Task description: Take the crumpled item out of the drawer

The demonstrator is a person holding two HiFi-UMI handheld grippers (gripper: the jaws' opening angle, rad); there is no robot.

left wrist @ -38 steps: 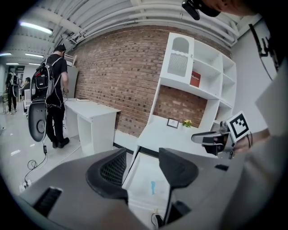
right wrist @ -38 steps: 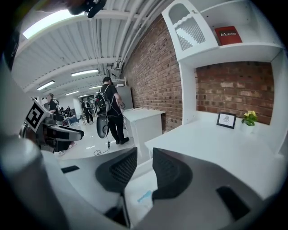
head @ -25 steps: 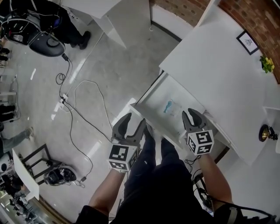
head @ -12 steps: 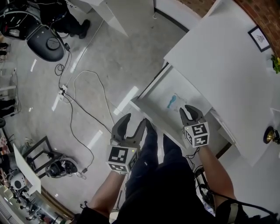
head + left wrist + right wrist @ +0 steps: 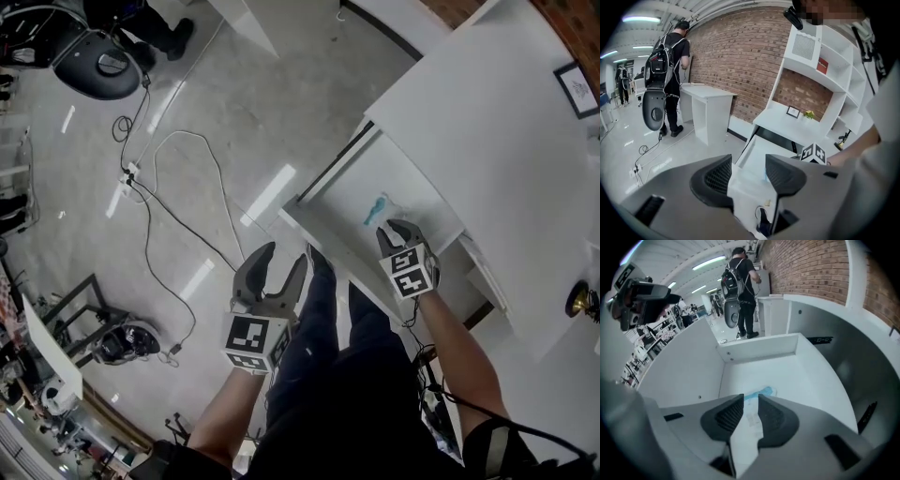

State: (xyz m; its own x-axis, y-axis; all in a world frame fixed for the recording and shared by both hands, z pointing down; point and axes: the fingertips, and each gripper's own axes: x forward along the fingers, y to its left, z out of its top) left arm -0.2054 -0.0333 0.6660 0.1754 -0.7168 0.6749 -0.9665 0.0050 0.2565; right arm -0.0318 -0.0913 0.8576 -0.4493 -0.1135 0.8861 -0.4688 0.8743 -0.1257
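Farthest left, at nine o'clock of the head view, a thin black cable (image 5: 150,220) looping across the pale glossy floor (image 5: 244,103). Next, at seven o'clock, the grey two-jaw left gripper (image 5: 283,255) (image 5: 747,164): spread wide at the jaws, pressing on nothing, hanging above the floor just beside the dark trouser legs (image 5: 323,319), aimed toward the front corner of the open white drawer (image 5: 330,246) (image 5: 754,151) (image 5: 759,350). Inside, on the drawer's bottom, toward one o'clock from the front panel, the crumpled blue-and-clear plastic packet (image 5: 377,208) (image 5: 761,392), lying flat. Just at its five o'clock side, the grey two-jaw right gripper (image 5: 397,228) (image 5: 750,399), pointing steeply down into the drawer: just now narrowing at the jaws yet parted, with the packet showing in the gap and neither pad pressing on it. Farther right, at two o'clock, the flat white desk top (image 5: 487,122) above the drawer.
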